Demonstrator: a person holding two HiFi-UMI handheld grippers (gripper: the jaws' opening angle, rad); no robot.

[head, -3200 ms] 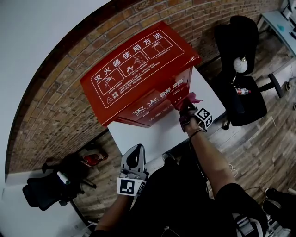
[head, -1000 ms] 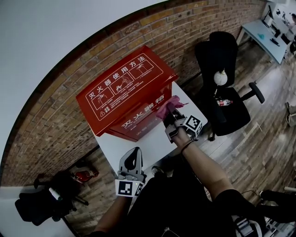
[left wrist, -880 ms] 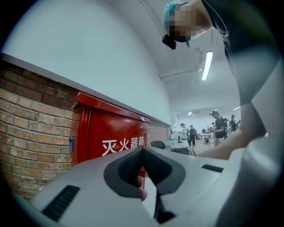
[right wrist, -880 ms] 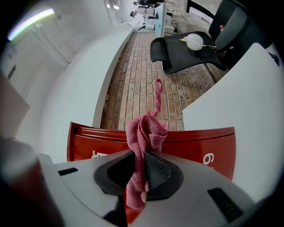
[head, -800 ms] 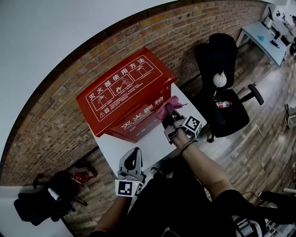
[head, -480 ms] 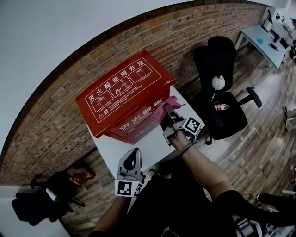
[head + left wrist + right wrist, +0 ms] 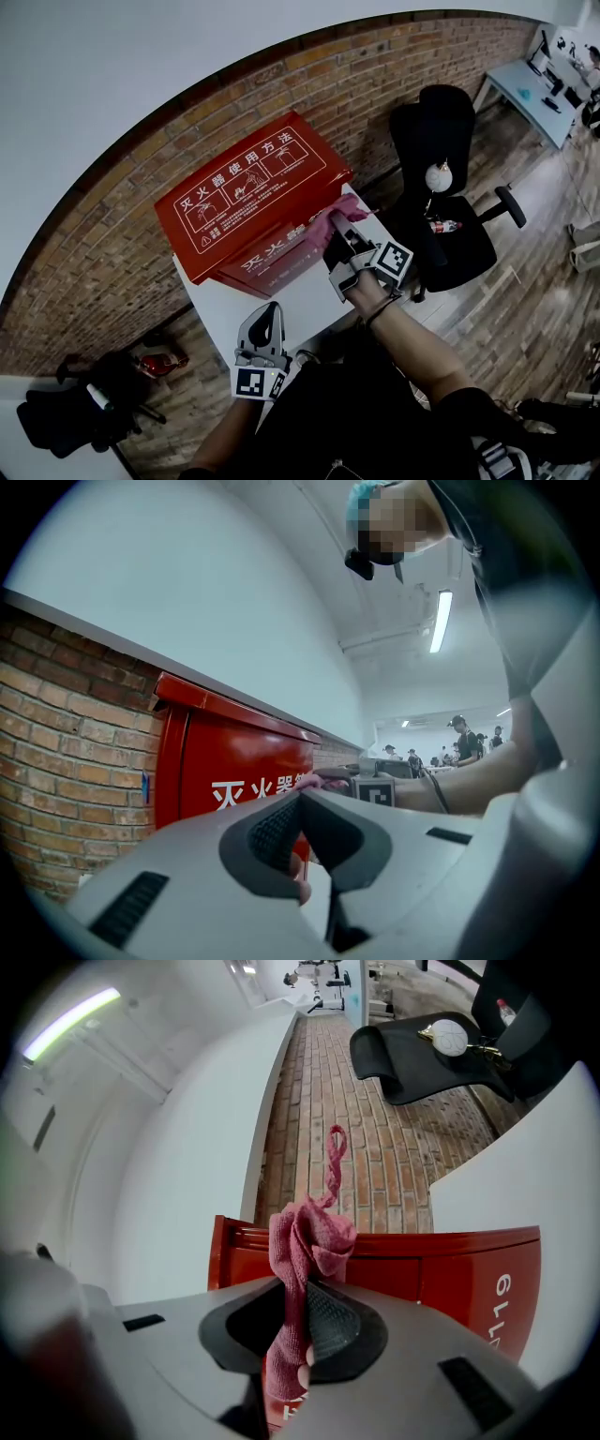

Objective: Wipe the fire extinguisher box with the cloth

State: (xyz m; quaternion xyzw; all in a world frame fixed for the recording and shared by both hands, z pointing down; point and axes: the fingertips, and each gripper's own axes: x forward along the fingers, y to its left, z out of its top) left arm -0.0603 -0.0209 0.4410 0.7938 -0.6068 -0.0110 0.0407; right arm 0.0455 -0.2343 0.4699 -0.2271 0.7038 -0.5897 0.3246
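**One cloth (image 7: 338, 214) held at the front of the red box (image 7: 248, 187)**

We hold the right gripper (image 7: 335, 237) out over the white table (image 7: 305, 286); its jaws are clamped on the pink cloth. The cloth bunches up above the pads and ends in a thin curled tail; a strip of it also hangs down between the jaws. It sits at the box's front face, up under the edge of the lid and near the box's right-hand end; whether it presses on the metal or stands just off it, we cannot tell.

The box stands on the table with its back to a brick wall (image 7: 103, 272); its lid bears white drawings and print. Its front shows white characters and, toward one end, the figures 119.

Our left gripper (image 7: 269, 317) hangs low by the near edge of the table, well apart from the box and pointing toward it; its jaws are closed together with nothing between them. From its view we see the box's front, with our right forearm reaching across beyond it.

To the right of the table stands a black office chair (image 7: 441, 117) with a pale round thing (image 7: 439, 175) on it; a wooden floor (image 7: 534, 281) spreads beyond.
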